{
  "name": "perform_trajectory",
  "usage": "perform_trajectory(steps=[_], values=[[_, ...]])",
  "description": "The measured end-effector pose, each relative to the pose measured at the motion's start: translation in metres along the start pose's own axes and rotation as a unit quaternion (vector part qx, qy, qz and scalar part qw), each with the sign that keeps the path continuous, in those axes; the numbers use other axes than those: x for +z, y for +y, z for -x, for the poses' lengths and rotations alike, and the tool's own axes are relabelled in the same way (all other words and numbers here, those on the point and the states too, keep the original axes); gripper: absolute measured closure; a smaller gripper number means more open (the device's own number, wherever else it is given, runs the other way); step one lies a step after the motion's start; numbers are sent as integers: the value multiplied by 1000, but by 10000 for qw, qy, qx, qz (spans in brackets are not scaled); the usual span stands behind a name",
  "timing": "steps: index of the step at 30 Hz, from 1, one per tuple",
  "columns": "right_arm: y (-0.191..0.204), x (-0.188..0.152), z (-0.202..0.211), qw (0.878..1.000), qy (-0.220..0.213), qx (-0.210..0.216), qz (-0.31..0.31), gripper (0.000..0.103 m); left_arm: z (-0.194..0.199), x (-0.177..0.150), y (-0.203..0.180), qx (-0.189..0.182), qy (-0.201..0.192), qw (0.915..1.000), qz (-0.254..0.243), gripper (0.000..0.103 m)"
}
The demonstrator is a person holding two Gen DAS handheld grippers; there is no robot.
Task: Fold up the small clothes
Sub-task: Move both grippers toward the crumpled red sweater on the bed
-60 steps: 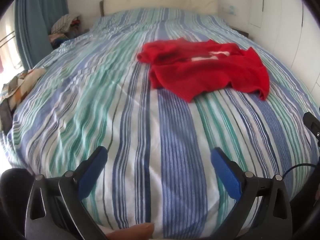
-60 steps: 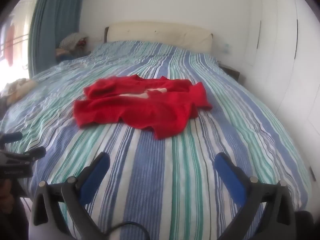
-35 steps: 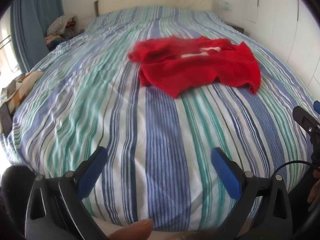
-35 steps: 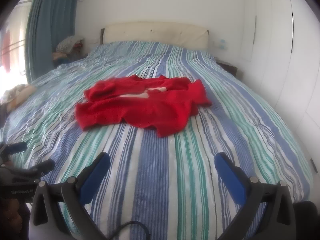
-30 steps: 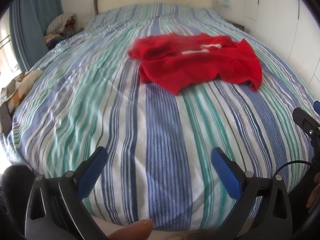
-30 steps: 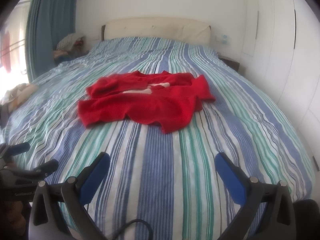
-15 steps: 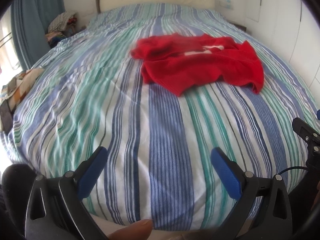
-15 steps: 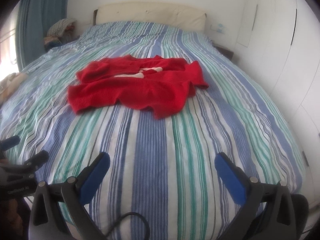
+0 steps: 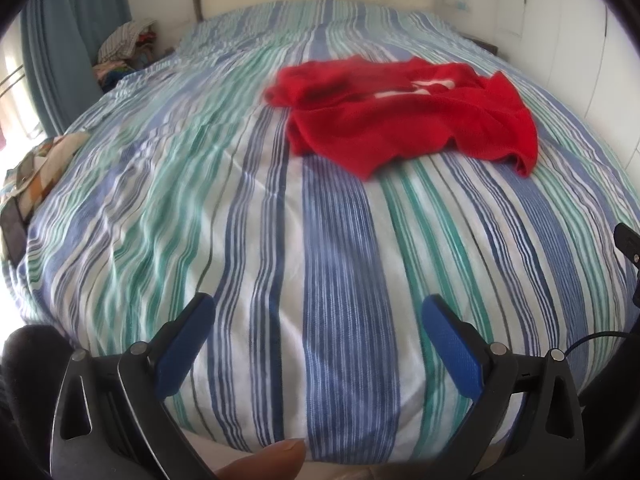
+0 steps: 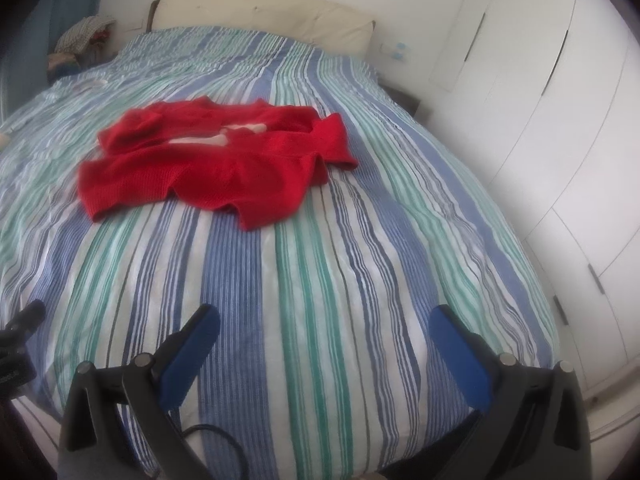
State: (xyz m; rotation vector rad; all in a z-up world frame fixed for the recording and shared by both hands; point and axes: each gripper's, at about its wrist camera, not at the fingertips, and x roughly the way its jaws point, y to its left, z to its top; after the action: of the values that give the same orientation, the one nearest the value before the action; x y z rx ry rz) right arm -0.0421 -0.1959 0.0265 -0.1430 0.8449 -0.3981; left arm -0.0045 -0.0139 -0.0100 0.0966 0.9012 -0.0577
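A crumpled red knit garment (image 9: 404, 116) with a white mark lies unfolded near the middle of a blue, green and white striped bed (image 9: 332, 264). In the right wrist view the same red garment (image 10: 208, 164) sits left of centre. My left gripper (image 9: 318, 308) hovers open over the foot of the bed, well short of the garment, with nothing between its blue pads. My right gripper (image 10: 326, 318) is also open and empty, above the bed's near edge. A fingertip (image 9: 264, 462) shows at the bottom of the left wrist view.
A cream headboard (image 10: 260, 12) stands at the far end. White wardrobe doors (image 10: 560, 128) line the right side. A blue curtain (image 9: 68, 40) and a heap of clothes (image 9: 124, 44) are at the far left. A patterned cloth (image 9: 36, 168) lies off the bed's left edge.
Both grippers have moved a little closer over the foot of the bed, and the right one has tilted and swung right. The garment has not moved. Both stay open.
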Motion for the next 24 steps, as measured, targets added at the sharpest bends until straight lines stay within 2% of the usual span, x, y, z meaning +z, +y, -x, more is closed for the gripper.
perform_trajectory(steps=[24], values=[[3, -3, -4, 9999, 88, -53, 9, 0, -7, -5, 1, 9, 165, 9999, -10, 0]])
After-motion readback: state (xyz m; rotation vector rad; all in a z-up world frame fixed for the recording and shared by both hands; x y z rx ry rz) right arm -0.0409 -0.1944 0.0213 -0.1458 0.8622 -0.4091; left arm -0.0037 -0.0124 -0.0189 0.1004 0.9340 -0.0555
